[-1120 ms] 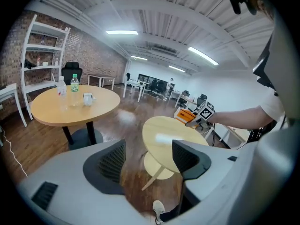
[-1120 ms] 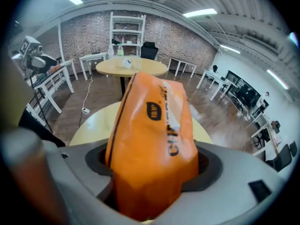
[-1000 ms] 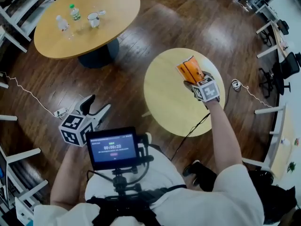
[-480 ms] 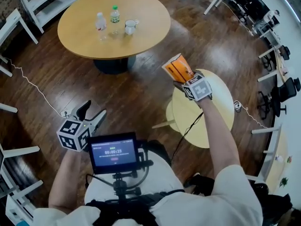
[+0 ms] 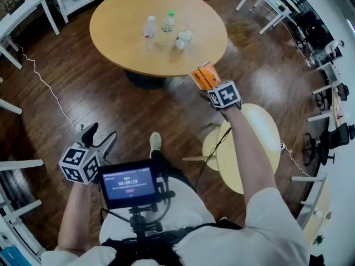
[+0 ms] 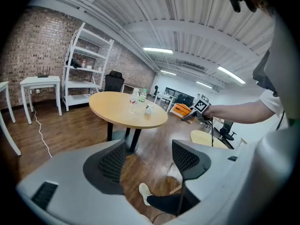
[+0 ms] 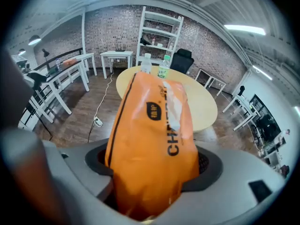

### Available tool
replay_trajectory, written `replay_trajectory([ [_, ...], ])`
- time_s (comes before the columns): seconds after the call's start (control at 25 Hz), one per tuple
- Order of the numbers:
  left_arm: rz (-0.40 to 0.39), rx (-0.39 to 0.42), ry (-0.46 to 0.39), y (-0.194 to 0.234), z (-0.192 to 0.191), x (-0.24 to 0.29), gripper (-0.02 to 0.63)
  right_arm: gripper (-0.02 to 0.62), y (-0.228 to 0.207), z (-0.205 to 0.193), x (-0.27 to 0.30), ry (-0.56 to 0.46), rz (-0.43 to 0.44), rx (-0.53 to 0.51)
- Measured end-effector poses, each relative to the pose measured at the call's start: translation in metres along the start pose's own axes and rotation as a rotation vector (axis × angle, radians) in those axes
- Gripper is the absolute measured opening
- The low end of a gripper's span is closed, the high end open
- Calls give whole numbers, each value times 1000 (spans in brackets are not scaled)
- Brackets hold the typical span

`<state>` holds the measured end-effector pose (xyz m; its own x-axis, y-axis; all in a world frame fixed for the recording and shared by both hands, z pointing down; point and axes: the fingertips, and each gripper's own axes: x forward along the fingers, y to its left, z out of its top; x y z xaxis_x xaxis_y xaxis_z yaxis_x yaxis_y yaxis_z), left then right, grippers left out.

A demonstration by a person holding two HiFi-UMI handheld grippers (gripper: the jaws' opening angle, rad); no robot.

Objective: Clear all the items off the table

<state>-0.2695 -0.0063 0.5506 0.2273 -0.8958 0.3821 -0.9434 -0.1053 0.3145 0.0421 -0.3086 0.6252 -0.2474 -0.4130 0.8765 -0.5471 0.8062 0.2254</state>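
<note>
An orange snack bag (image 5: pixel 204 75) is clamped in my right gripper (image 5: pixel 207 85), which is shut on it just off the near edge of the large round wooden table (image 5: pixel 122 54). In the right gripper view the bag (image 7: pixel 152 139) fills the space between the jaws of that gripper (image 7: pixel 150 175) and hides part of the table (image 7: pixel 208 104). On the table stand two water bottles (image 5: pixel 148 26) (image 5: pixel 168 21) and a glass cup (image 5: pixel 183 39). My left gripper (image 5: pixel 99 136) hangs low at the left, open and empty (image 6: pixel 147 161).
A small round yellow table (image 5: pixel 255 143) stands under my right forearm, with a smaller round stool (image 5: pixel 209 147) beside it. White desks and chairs (image 5: pixel 22 10) ring the room. A white cable (image 5: pixel 44 87) lies on the wooden floor. A screen (image 5: pixel 128 183) sits at my chest.
My right gripper has carried the orange bag away from the small yellow table to the edge of the large table. The left gripper has moved along with me, still open.
</note>
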Motion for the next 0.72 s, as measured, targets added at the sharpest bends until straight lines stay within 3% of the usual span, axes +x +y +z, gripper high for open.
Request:
replay_trajectory([
  [0.28, 102, -52, 1, 53, 22, 30, 318, 390, -54, 53, 80, 47, -11, 47],
  [0.72, 198, -85, 29, 83, 67, 106, 318, 391, -153, 93, 191, 152, -28, 166],
])
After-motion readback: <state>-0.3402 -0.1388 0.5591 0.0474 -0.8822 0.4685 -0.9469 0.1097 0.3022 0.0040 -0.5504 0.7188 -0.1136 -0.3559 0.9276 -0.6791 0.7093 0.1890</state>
